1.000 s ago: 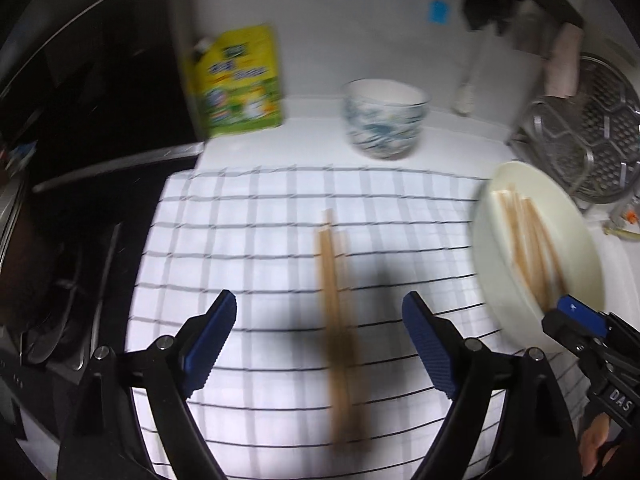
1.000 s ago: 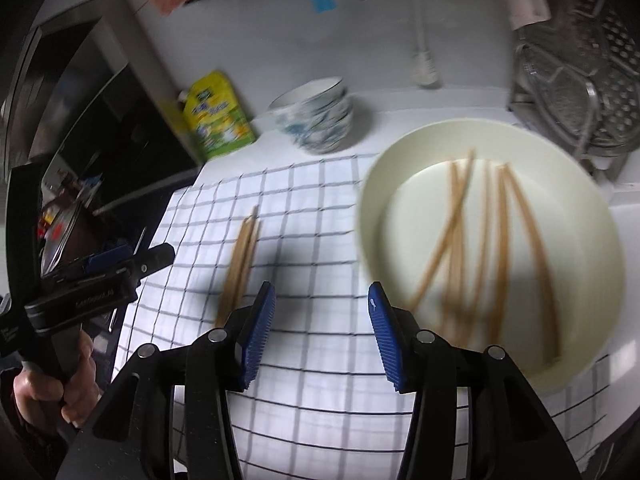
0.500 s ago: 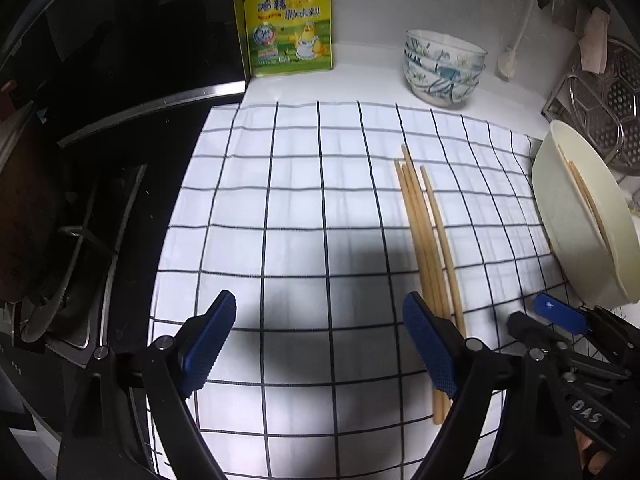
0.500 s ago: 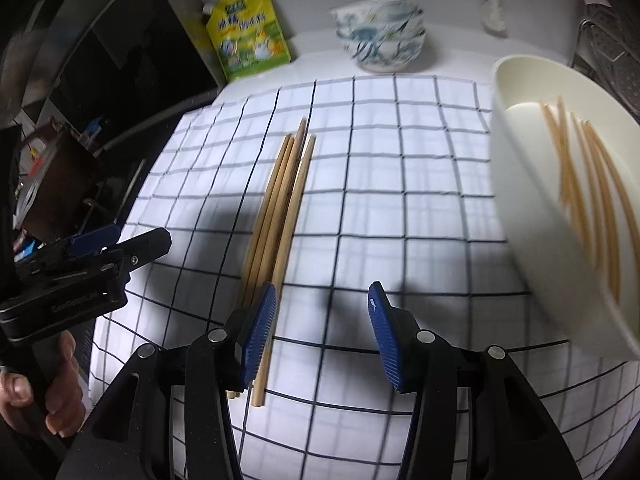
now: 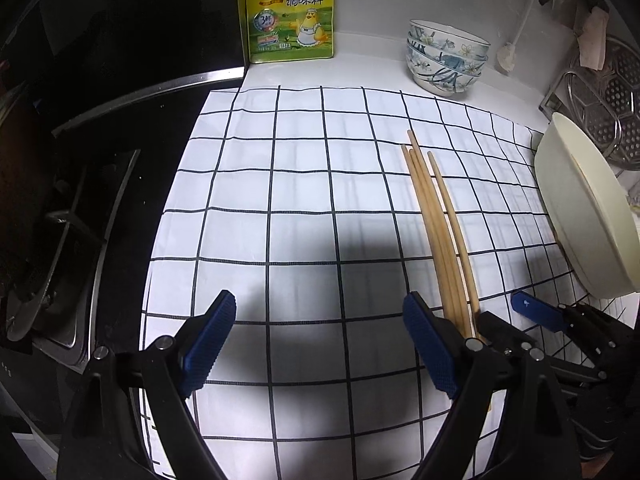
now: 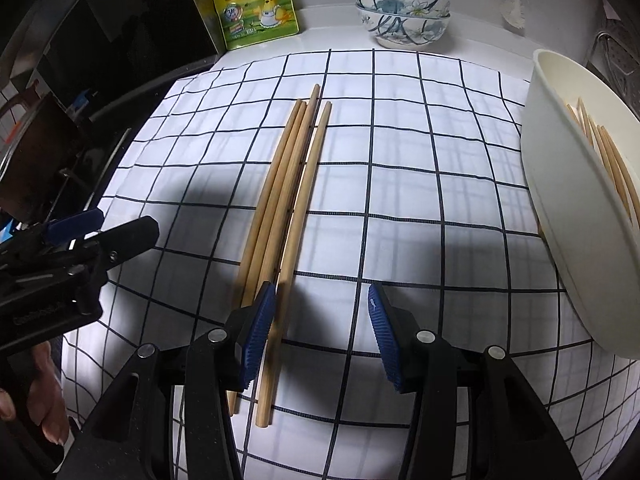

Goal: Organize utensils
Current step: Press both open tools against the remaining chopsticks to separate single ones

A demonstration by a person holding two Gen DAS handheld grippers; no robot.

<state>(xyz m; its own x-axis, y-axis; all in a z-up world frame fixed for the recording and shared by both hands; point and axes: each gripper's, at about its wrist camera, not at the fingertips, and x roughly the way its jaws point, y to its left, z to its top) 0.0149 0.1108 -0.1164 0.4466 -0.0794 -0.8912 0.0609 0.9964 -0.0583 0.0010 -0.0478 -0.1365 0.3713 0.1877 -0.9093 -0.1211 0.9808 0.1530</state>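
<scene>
Four wooden chopsticks (image 6: 288,200) lie side by side on a white checked cloth (image 6: 420,200) spread over the tabletop, with more chopsticks inside a cream bowl (image 6: 568,216) at the cloth's right edge. The right gripper (image 6: 320,328) hovers over the near ends of the four, jaws open and empty. The left gripper (image 5: 320,344) hangs just left of them, jaws wide open, holding nothing.

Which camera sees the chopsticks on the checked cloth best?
The right wrist view: the four chopsticks lie centred, almost whole. The left wrist view shows them off to the side, near ends hidden behind the grippers.
</scene>
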